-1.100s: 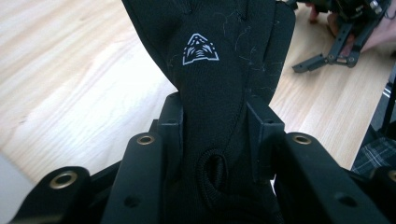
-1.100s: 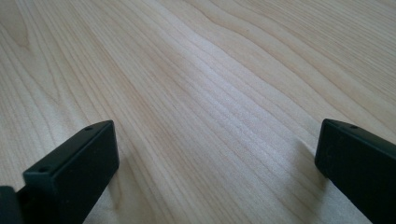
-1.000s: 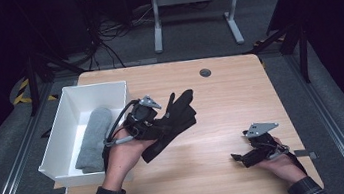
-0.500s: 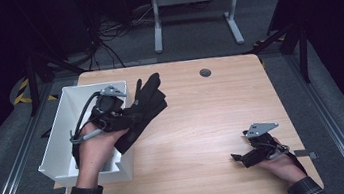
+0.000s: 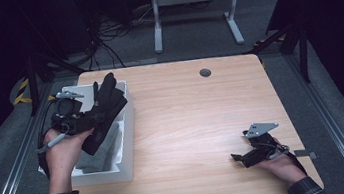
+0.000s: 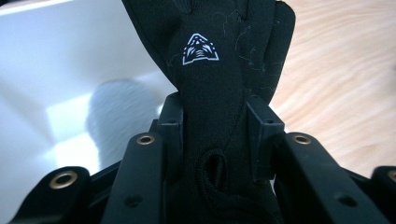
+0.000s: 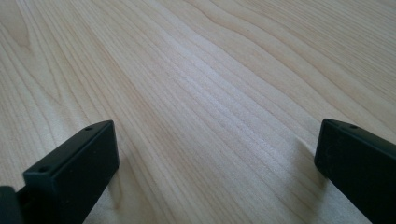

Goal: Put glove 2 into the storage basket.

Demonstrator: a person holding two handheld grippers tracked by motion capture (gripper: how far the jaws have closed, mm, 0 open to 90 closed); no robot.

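Observation:
A black glove with a small white triangular logo hangs over the white bin, pinched in my left gripper. In the left gripper view both jaws press on the glove from either side. Inside the bin lies a grey folded cloth, seen as a grey blur below the glove. My right gripper rests low over the table near the front right, jaws wide apart with bare wood between them.
The wooden table has a round grommet at its far edge. A white desk frame and cables stand on the floor beyond. A metal rail runs along the table's left side.
My left gripper has carried the black glove leftward from the table's middle-left to above the white bin. The right gripper has stayed where it was.

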